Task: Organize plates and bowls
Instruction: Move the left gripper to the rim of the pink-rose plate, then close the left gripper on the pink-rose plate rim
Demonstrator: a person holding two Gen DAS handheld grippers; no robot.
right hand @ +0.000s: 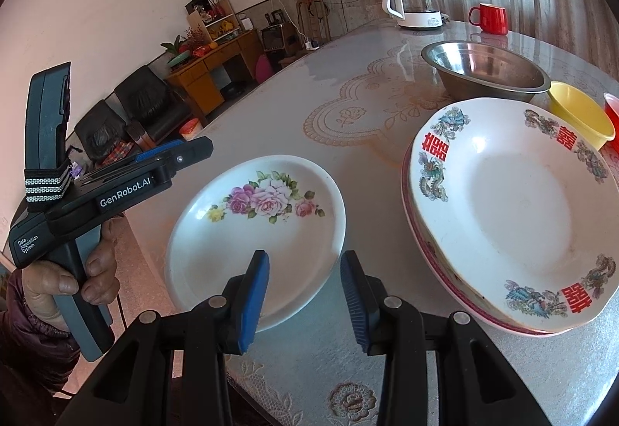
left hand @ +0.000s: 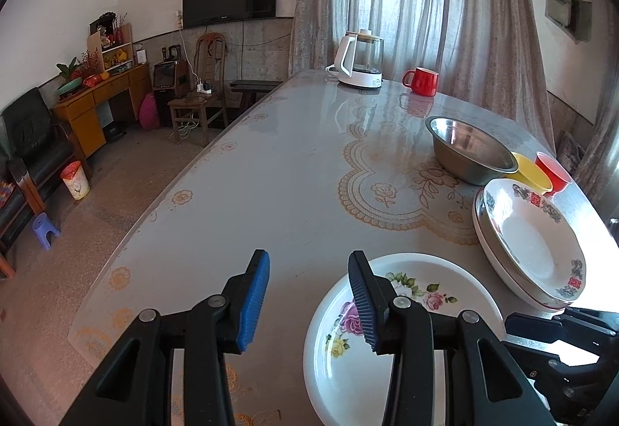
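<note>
A white plate with roses [right hand: 263,232] lies on the table near the front edge; it also shows in the left wrist view [left hand: 406,341]. My left gripper [left hand: 309,302] is open, its right finger over the plate's left rim; it shows in the right wrist view [right hand: 182,151] left of the plate. My right gripper [right hand: 303,300] is open and empty above the plate's near rim. A stack of plates topped by a white plate with red characters [right hand: 510,213] sits to the right [left hand: 534,244]. Behind stand a steel bowl [right hand: 483,66], a yellow bowl [right hand: 580,112] and a red cup [left hand: 551,170].
A white kettle [left hand: 359,58] and a red mug [left hand: 421,79] stand at the table's far end. The table [left hand: 271,194] has a lace-patterned cover. Chairs, a cabinet and a small stool stand on the floor to the left.
</note>
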